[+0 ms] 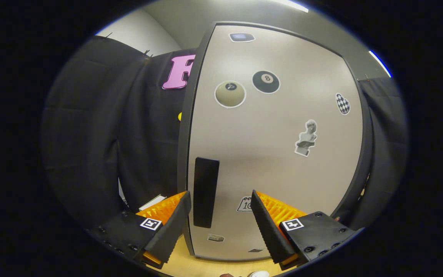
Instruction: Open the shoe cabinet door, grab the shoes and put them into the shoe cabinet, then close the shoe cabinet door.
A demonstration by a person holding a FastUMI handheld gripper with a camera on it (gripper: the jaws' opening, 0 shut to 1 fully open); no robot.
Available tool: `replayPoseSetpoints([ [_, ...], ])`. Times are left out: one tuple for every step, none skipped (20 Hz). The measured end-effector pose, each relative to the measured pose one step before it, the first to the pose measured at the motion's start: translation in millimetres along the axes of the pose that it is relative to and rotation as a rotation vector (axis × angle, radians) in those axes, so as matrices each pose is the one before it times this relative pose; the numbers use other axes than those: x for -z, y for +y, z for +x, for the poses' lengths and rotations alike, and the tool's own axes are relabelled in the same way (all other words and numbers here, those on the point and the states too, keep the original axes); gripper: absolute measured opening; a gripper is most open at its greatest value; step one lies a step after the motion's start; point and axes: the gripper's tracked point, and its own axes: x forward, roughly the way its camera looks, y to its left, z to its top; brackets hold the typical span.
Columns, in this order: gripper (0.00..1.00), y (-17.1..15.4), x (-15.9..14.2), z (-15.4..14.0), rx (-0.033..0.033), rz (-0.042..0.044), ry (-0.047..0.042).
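Observation:
The shoe cabinet door (275,154) is a pale beige panel in a dark frame, standing shut straight ahead and covered with several stickers. A black vertical handle (205,191) sits near the door's left edge. My gripper (220,196) is open, close to the door. The handle lies between my fingers, nearer the left fingertip (185,198). Neither finger touches it. Below the fingers, a small white piece of what may be a shoe (259,274) peeks out on the wooden floor.
Black cloth walls (102,134) hang on both sides of the cabinet. A light wooden floor (185,256) runs under the cabinet front. A white flat object (152,202) lies to the left, behind my left finger.

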Motion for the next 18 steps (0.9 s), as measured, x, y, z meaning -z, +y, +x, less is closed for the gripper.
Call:
replayPoseSetpoints([
  [0.98,1.86,4.62,5.15,-0.00094,0.00672,0.02048],
  [0.98,2.79,3.71,5.45,0.00019,0.00703,0.01590],
  [0.98,1.93,3.18,3.42,0.00175,0.00360,0.01100],
  [0.97,0.84,2.87,4.74,0.00706,0.00146,0.01083],
  [0.97,2.18,3.32,3.40,-0.00152,0.00427,0.01403],
  [0.97,3.43,3.00,3.32,-0.00462,0.00867,0.00984],
  [0.96,1.81,1.51,2.46,-0.00005,0.00876,0.01009],
  [0.94,-3.00,0.41,0.99,0.02528,0.00836,0.00006],
  [0.86,-2.37,-2.28,1.02,0.01800,0.01132,-0.01007],
  [0.75,3.22,-0.88,-0.01,-0.00354,0.01554,-0.00306],
  [0.64,7.29,0.47,-0.69,-0.02648,0.01069,0.00155],
  [0.50,0.22,0.66,1.01,0.00674,-0.00278,0.00013],
  [0.37,0.40,-1.60,0.00,0.00874,-0.00806,-0.00151],
  [0.35,0.08,0.59,-0.63,0.00288,0.00130,0.00276],
  [0.33,0.47,-0.24,0.99,-0.01053,-0.00174,0.00069],
  [0.32,-0.17,0.76,-0.24,-0.01708,-0.00605,-0.00243],
  [0.33,-1.04,0.38,-1.66,-0.01626,0.00327,0.00246],
  [0.27,1.31,0.06,0.70,-0.01252,0.00164,-0.00278],
])
